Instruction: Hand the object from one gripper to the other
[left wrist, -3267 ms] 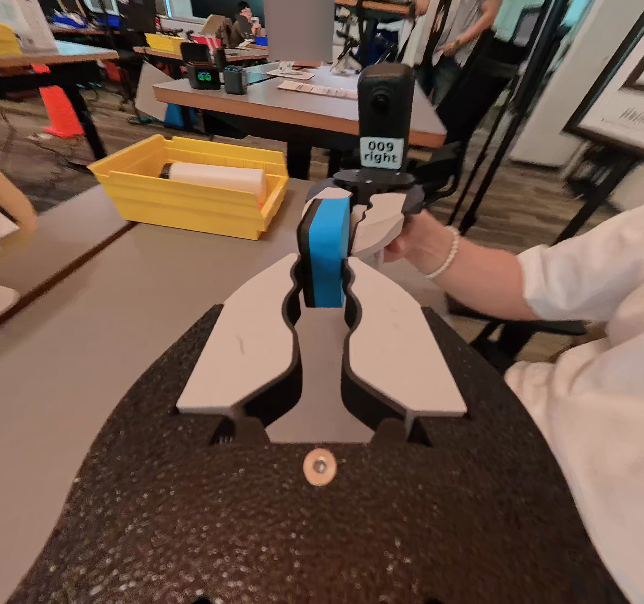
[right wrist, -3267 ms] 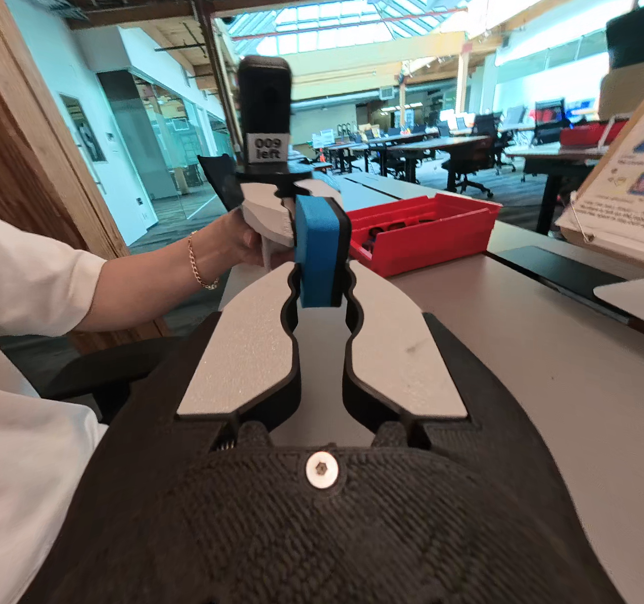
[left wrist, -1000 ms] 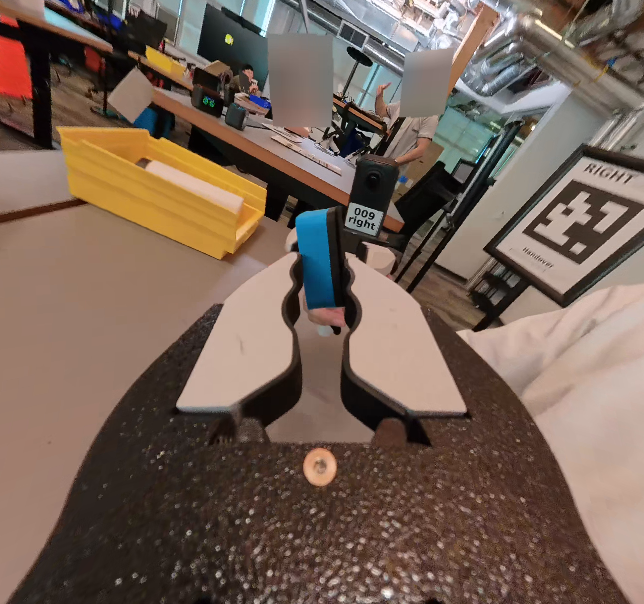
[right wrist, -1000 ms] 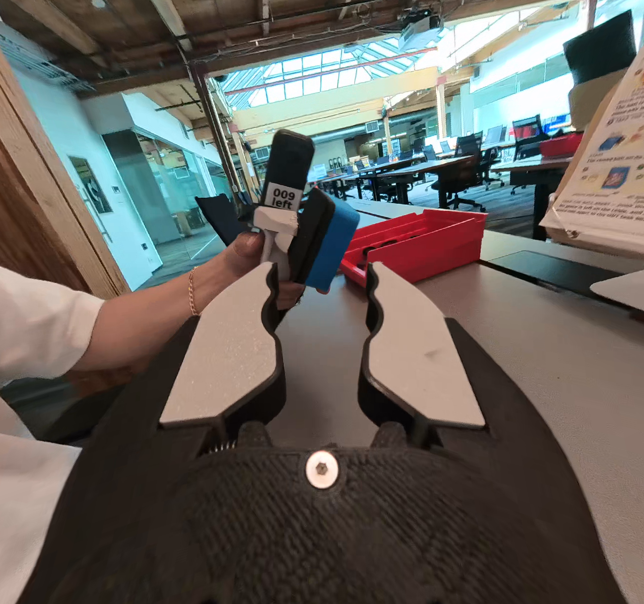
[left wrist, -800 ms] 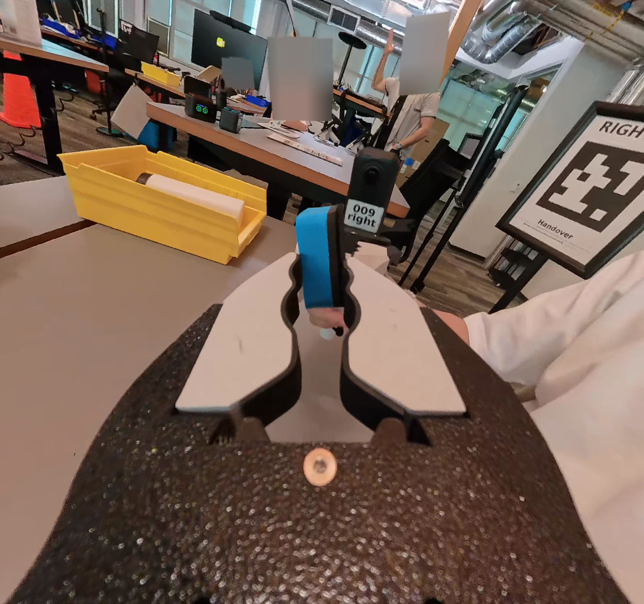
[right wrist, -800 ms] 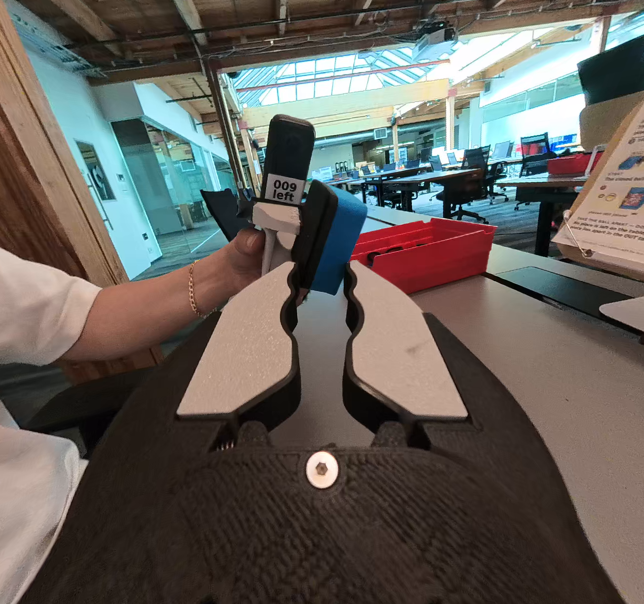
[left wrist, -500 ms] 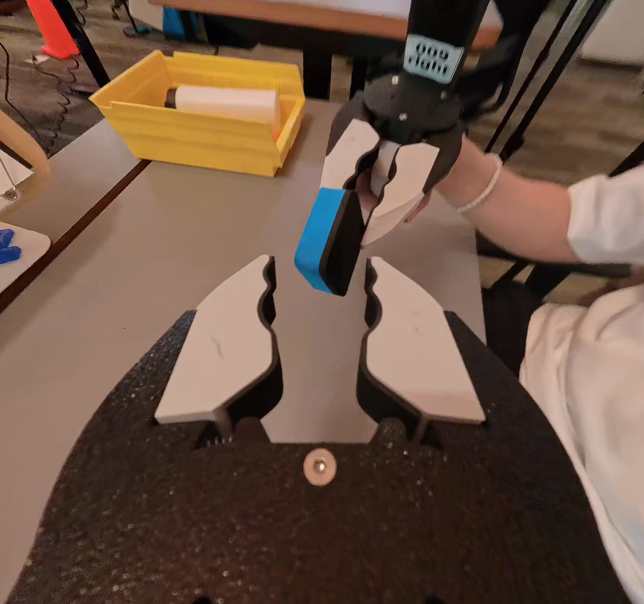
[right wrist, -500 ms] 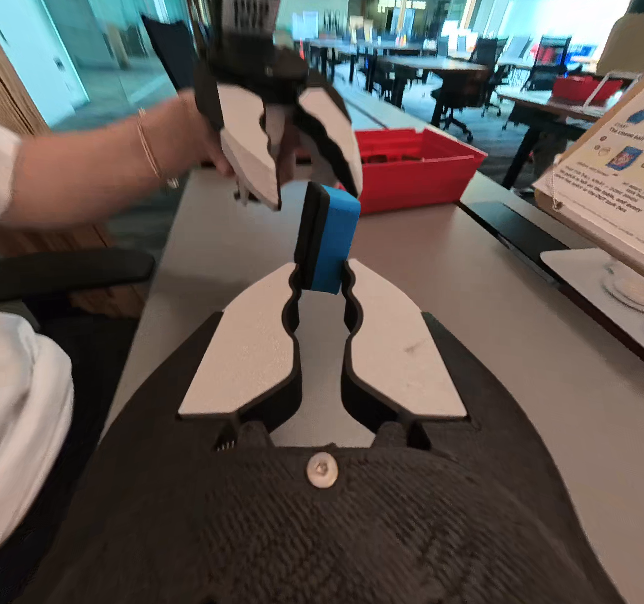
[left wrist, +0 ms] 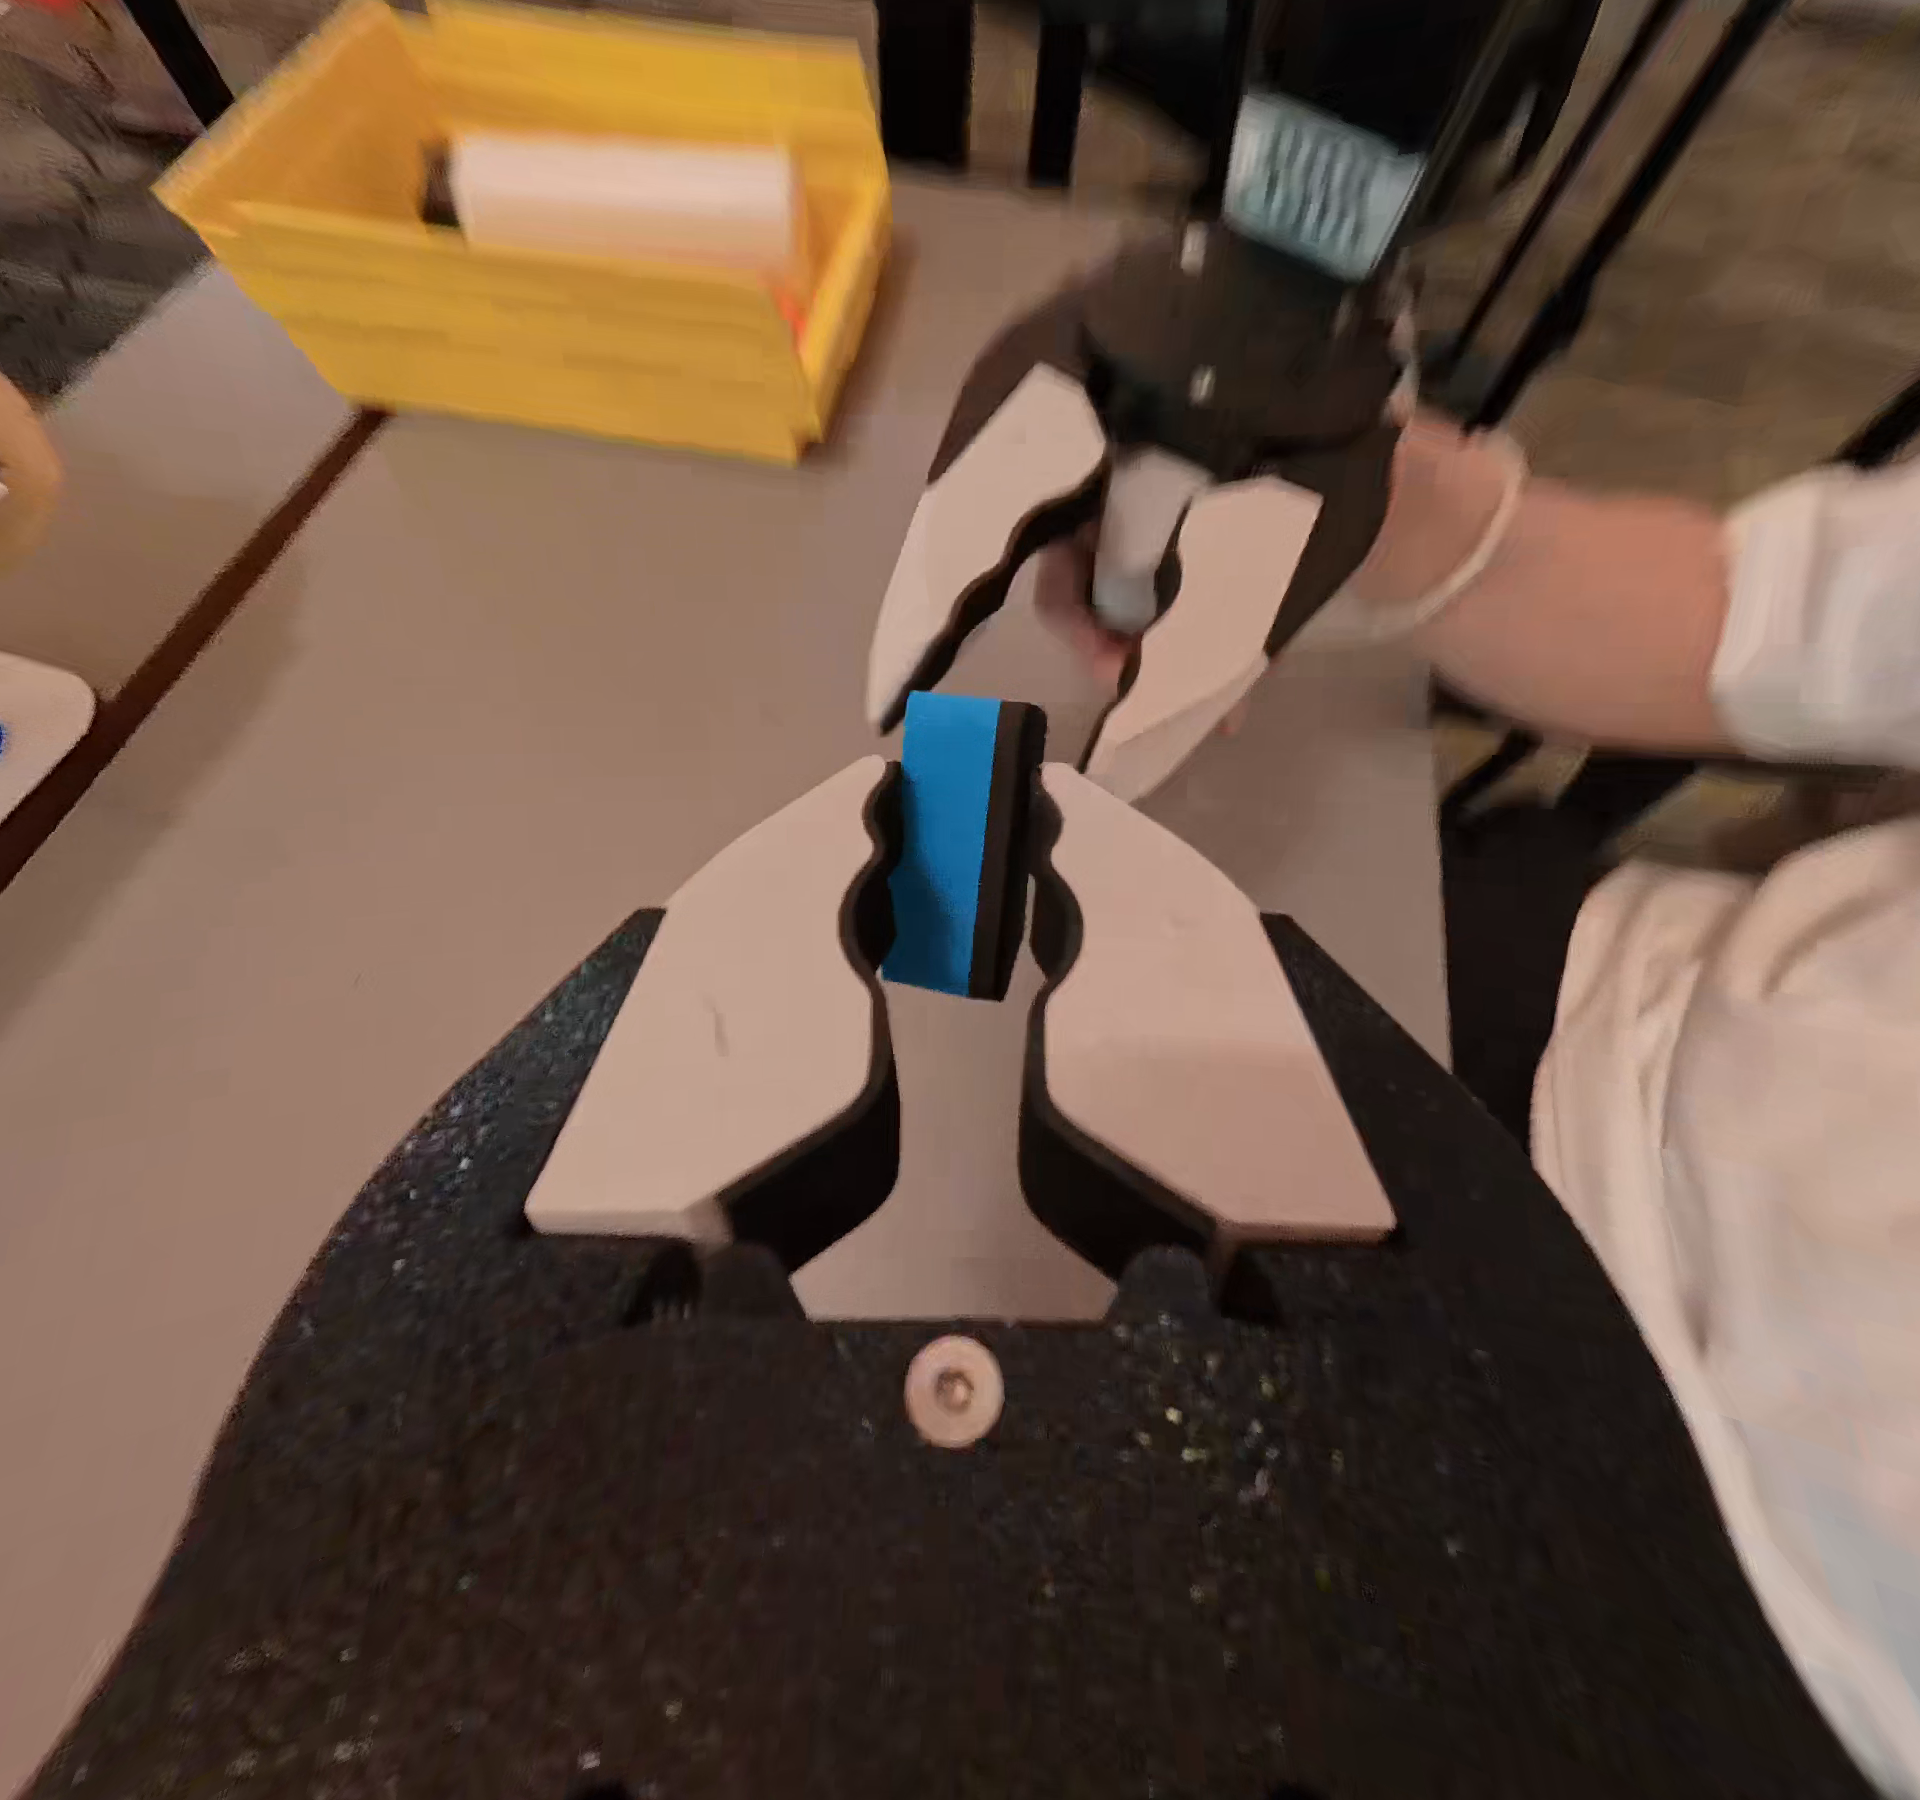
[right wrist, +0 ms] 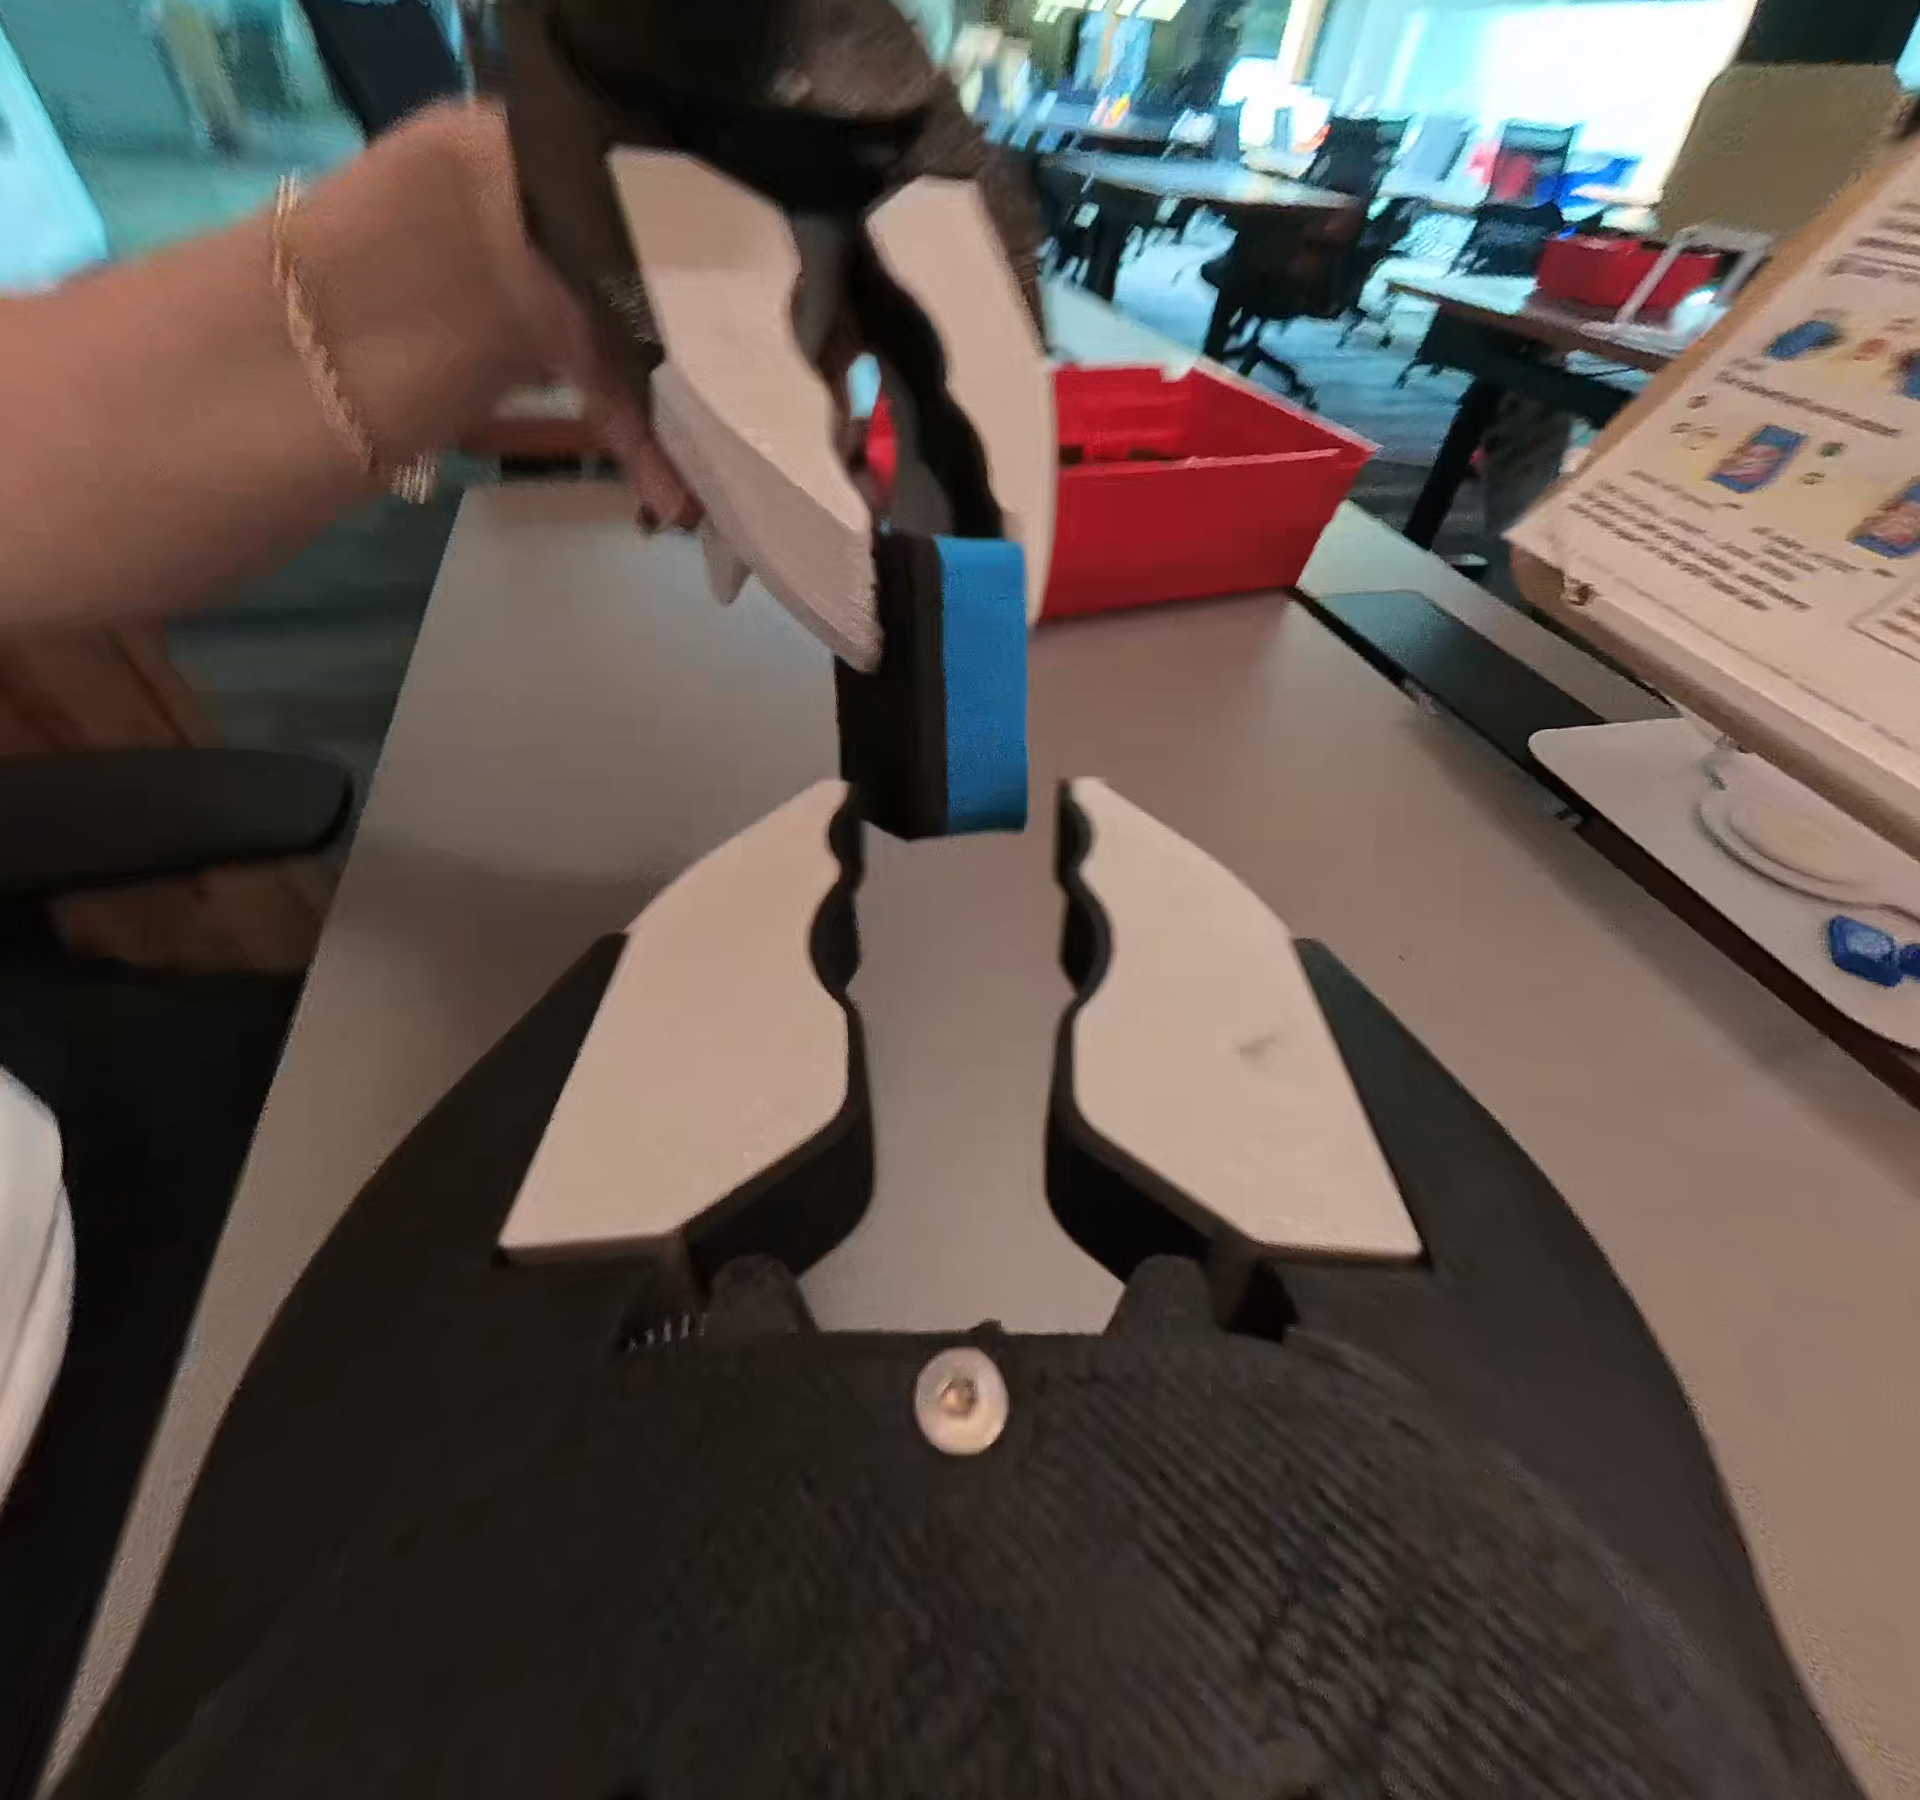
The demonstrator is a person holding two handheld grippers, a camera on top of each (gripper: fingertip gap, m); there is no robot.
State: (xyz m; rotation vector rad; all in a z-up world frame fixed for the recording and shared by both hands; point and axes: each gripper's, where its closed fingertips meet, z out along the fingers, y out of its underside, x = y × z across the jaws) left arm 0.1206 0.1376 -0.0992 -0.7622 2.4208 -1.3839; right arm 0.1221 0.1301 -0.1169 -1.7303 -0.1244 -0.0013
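A block with a blue layer and a black layer (left wrist: 956,846) stands upright between the fingers of my left gripper (left wrist: 961,779), which is shut on it above the grey table (left wrist: 468,711). My right gripper (left wrist: 1044,680) shows just beyond it, open and tilted down, its tips on either side of the block's top. In the right wrist view the block (right wrist: 966,690) hangs from the left gripper (right wrist: 940,597). Its lower end sits at the tips of my open right gripper (right wrist: 956,800), near the left finger, with a gap to the right finger.
A yellow bin (left wrist: 540,337) holding a white roll (left wrist: 623,192) stands at the table's far left in the left wrist view. In the right wrist view a red bin (right wrist: 1174,493) stands behind, and a tilted printed board on a white stand (right wrist: 1745,462) is at the right. The tips of both grippers are at nearly the same place.
Half a second ago my right gripper was shut on the block and my left was open. Now my left is shut on it and my right has opened.
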